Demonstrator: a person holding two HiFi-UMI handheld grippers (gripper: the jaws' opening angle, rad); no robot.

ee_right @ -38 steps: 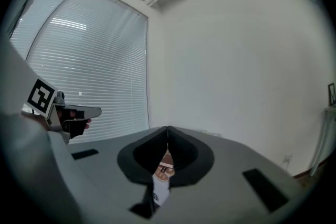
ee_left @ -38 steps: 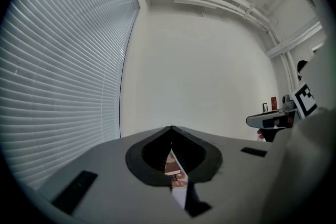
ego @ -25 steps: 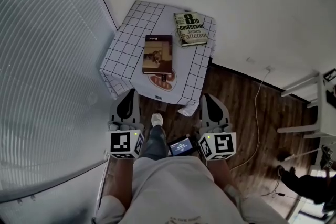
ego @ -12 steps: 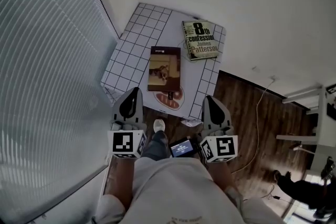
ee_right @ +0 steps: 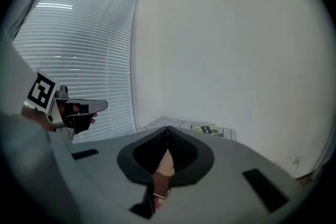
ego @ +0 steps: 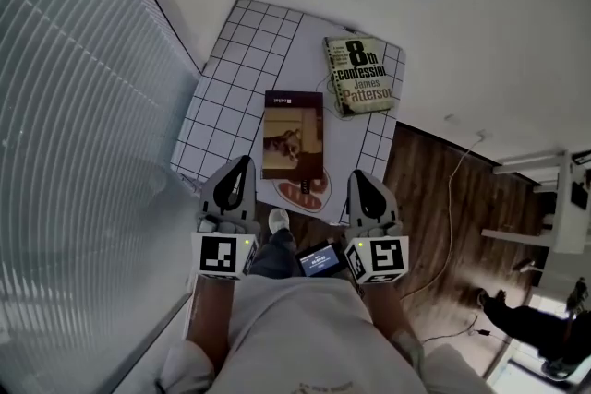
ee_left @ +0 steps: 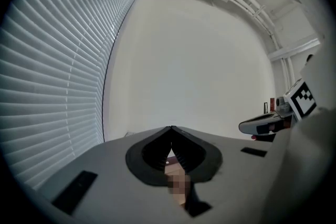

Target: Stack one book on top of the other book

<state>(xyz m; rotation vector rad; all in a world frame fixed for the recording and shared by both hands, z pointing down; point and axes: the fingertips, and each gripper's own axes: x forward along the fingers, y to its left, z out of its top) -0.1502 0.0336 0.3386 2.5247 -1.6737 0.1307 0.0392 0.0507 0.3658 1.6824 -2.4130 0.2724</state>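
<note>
Two books lie on a small table with a white grid-pattern cloth (ego: 226,92). A dark brown book (ego: 293,134) with a picture on its cover lies in the middle. A pale paperback (ego: 360,76) with bold black title print sits at the far right corner, also visible in the right gripper view as the paperback (ee_right: 210,130). My left gripper (ego: 242,163) is shut and empty, at the near edge left of the brown book. My right gripper (ego: 357,177) is shut and empty, at the near edge to that book's right. Neither touches a book.
A red and white oval print (ego: 302,192) shows on the cloth near the front edge. Window blinds (ego: 83,134) run along the left. A white wall (ego: 443,5) stands behind the table. A cable (ego: 452,189) trails over the wooden floor at right, beside a white rack (ego: 540,198).
Both grippers have moved forward from over the floor to the table's near edge, flanking the brown book. The table and books sit closer in view. Both stayed shut.
</note>
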